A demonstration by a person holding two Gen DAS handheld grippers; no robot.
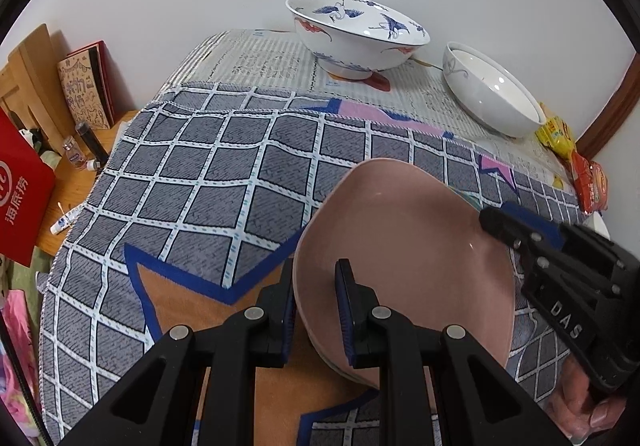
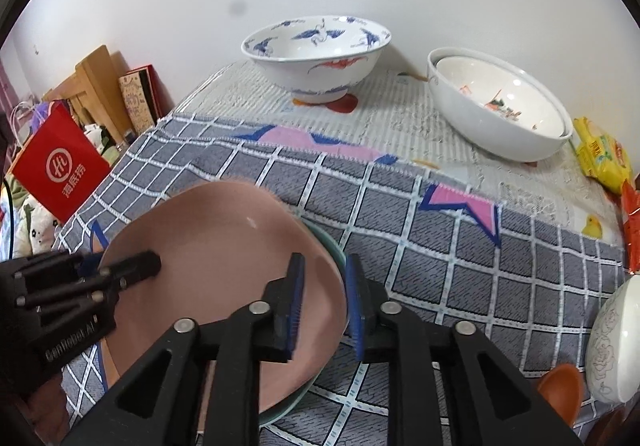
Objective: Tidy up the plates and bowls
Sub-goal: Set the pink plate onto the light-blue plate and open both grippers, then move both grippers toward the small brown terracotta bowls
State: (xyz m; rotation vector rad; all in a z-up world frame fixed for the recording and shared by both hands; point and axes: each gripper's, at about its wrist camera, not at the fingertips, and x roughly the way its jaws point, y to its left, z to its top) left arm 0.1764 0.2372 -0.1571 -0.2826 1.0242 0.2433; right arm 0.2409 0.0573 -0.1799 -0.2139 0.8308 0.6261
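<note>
We see the pink plate (image 1: pixel 404 266) lying on a green plate (image 2: pixel 338 252), whose rim peeks out beneath it, on the checked cloth (image 1: pixel 200 181) that covers the near part of the tabletop. Our left claw (image 1: pixel 316 310) is clenched on the plate's left rim, one pad above and one below. Our right claw (image 2: pixel 324 306) straddles the opposite rim with its pads apart from the plate, so it is released. Farther back, on the pale printed covering (image 2: pixel 400 113), stands a crane-painted bowl (image 2: pixel 316 53) near the wall. To its right a white bowl (image 2: pixel 500 105) sits with another bowl nested inside. At the right edge lie yellow and orange snack packets (image 2: pixel 602 155), and nearer us a patterned white bowl (image 2: pixel 612 350) with a brown spoon (image 2: pixel 560 394). Off the left side stands a red bag (image 2: pixel 60 169).
</note>
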